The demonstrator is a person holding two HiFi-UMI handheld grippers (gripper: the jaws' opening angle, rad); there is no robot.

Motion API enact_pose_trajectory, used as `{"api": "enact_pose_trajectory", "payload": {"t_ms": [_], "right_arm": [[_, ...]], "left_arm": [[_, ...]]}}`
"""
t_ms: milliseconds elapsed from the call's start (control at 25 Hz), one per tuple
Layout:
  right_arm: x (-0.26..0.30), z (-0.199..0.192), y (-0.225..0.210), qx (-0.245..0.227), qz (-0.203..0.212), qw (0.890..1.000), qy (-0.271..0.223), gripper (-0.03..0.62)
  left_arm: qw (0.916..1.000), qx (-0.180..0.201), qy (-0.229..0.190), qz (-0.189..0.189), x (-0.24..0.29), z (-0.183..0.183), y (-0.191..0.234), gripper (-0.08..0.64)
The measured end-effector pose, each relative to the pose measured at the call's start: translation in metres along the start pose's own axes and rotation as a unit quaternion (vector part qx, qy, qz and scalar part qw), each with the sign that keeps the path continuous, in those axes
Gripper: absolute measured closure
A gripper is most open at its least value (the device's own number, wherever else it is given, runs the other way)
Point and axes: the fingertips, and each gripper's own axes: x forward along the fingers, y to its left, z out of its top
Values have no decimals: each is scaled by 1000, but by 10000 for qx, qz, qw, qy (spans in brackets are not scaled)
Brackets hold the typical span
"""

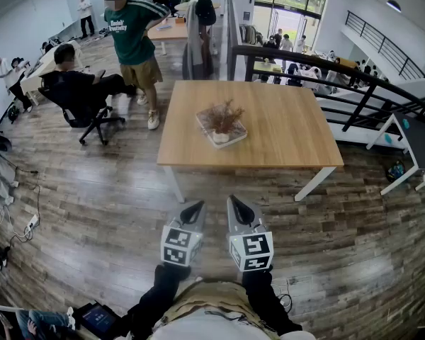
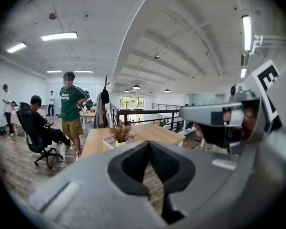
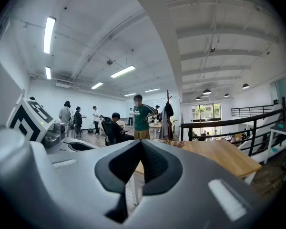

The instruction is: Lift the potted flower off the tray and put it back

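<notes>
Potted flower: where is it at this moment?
Head view: the potted flower stands on its tray just left of centre on the wooden table, well ahead of the left gripper and right gripper.

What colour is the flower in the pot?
The potted flower is reddish brown and dried-looking; the head view shows it best.

the left gripper (image 1: 193, 210) and right gripper (image 1: 239, 205) are cased in grey, with black-and-white marker cubes (image 1: 180, 245) attached; black sleeves (image 1: 158, 296) are worn.
</notes>
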Motion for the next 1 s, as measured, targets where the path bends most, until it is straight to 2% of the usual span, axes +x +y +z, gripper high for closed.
{"api": "enact_pose_trajectory", "payload": {"t_ms": [280, 480, 1000], "right_arm": [[2, -3, 5, -36, 26, 10000, 65, 589], [6, -6, 16, -316, 23, 9994, 117, 589], [24, -24, 54, -343, 151, 9989, 289, 588]], "left_arm": [[10000, -73, 30, -45, -2, 1, 0, 557], [9999, -149, 44, -30, -7, -7, 6, 557], [9994, -307, 126, -13, -27, -35, 34, 557]]}}
